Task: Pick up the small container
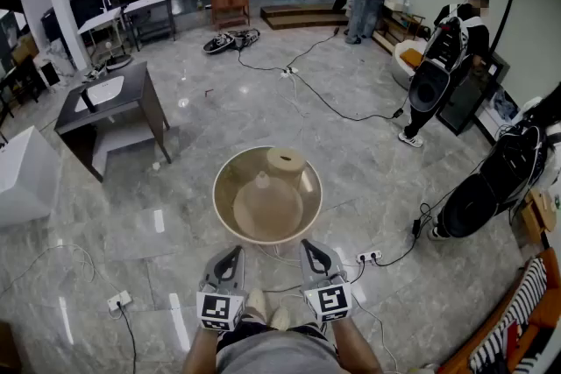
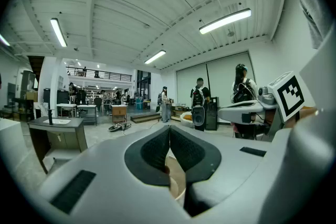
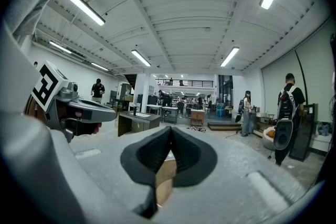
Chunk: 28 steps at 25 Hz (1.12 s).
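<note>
Left tool (image 1: 233,251) and right tool (image 1: 309,245) side by side, close to the person's body, both roughly level and aimed forward; left tool's jaws together, ribbed black pads (image 2: 155,150) meeting at the tips, nothing clamped; right tool's jaws together too, pads (image 3: 152,152) touching at the tips, nothing between them; only a beige sliver shows through the gap lower down in each gripper view.

Round beige desk (image 1: 224,215) with raised rim sits just ahead of both tools, its near rim close to the tips; small container (image 1: 285,162), a short beige cylinder, stands upright at the far side of the desk, ahead of the right tool and well apart from it; cone-shaped beige piece with a knob (image 1: 266,204) stands in the middle of the desk, between the tools and the small container, just beside it; whether the two touch cannot be told.

Power strip (image 1: 368,257) on the marble floor (image 1: 368,162) just right of the right tool; black cable (image 1: 333,105) runs across the floor far ahead; dark table (image 1: 131,92) ahead-left of the left tool; person with a backpack (image 1: 443,57) standing far ahead-right.
</note>
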Available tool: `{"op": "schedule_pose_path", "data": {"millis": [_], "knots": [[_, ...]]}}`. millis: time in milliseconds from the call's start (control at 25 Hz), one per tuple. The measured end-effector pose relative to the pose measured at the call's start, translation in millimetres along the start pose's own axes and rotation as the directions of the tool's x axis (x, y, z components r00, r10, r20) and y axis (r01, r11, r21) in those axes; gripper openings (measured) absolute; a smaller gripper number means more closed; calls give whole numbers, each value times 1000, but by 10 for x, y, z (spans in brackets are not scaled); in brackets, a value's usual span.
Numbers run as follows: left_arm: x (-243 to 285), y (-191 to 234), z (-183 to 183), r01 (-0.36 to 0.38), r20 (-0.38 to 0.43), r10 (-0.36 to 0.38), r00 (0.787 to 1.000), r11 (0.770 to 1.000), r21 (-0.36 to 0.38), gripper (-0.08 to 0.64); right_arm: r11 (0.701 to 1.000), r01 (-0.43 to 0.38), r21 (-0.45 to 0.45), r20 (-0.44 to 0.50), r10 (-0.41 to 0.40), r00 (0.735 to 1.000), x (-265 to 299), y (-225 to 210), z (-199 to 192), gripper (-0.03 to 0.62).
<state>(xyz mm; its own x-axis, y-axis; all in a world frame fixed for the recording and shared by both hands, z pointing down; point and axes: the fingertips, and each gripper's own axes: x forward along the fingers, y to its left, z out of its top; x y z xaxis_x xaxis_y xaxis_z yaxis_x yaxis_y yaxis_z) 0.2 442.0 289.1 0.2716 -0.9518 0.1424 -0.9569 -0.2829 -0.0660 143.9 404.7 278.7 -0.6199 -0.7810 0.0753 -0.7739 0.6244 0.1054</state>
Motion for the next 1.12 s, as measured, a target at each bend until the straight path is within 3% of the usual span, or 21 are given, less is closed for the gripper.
{"op": "schedule_pose_path", "data": {"millis": [560,1120], "knots": [[42,-220,101,7,7,-7,1000,1000,-9,18,1000,8,20,11,-8,1000,-137,-152,1,0],[393,-68,174,8,10,-8,1000,1000,4,18,1000,9,20,18,-10,1000,205,-351,31,0]]}}
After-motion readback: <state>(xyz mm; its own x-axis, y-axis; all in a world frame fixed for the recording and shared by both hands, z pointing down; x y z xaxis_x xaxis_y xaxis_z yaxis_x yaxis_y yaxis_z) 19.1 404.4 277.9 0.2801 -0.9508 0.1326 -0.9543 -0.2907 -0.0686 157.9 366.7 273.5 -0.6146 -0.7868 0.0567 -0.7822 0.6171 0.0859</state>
